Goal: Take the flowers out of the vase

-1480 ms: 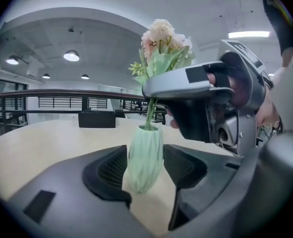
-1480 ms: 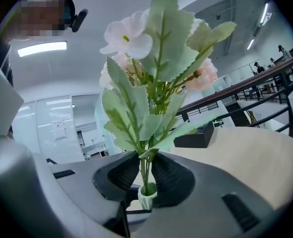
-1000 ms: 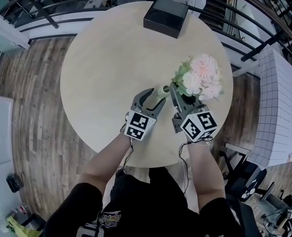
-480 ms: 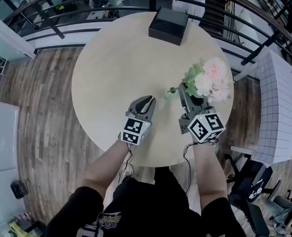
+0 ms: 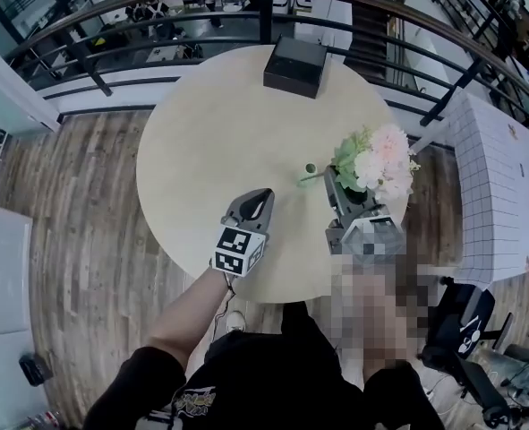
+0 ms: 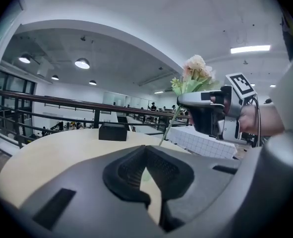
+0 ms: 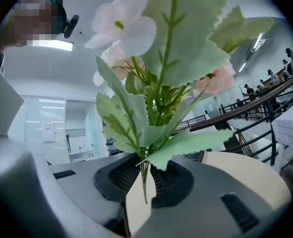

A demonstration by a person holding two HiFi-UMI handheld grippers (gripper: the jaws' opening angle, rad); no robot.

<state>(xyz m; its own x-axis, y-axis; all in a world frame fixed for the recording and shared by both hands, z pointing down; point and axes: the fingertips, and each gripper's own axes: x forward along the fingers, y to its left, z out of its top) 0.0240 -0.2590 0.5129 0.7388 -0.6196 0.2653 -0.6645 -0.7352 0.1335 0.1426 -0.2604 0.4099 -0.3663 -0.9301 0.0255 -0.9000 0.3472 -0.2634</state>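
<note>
Since one second ago both grippers are coming up from the table (image 5: pixel 210 124). The left gripper (image 5: pixel 262 195), which was spread around the vase (image 5: pixel 311 169), is now drawing back toward the near edge, its jaws pressed together with nothing between them. I am judging that it was only steadying the vase and is not needed any more.

Just to the right and a little farther, the right gripper (image 5: pixel 338 184) is closing its jaws on the green stems and pinching them below the leaves. The flowers (image 5: pixel 376 159) are standing upright above it, with the pink and white heads on top. I am holding them low on the stems, I think, so that the blooms are not getting crushed. In the left gripper view one long stem (image 6: pixel 169 127) is hanging down and to the left from that grip.

The vase is standing small and pale green on the table between the two grippers, slightly farther. Whether the stem tip is already out of its mouth, I cannot tell. Nothing is blocking the way upward.

Farther still, a black box (image 5: pixel 294 64) is sitting at the far edge of the table, well apart, and behind it the railing (image 6: pixel 62 100) is running around.
</note>
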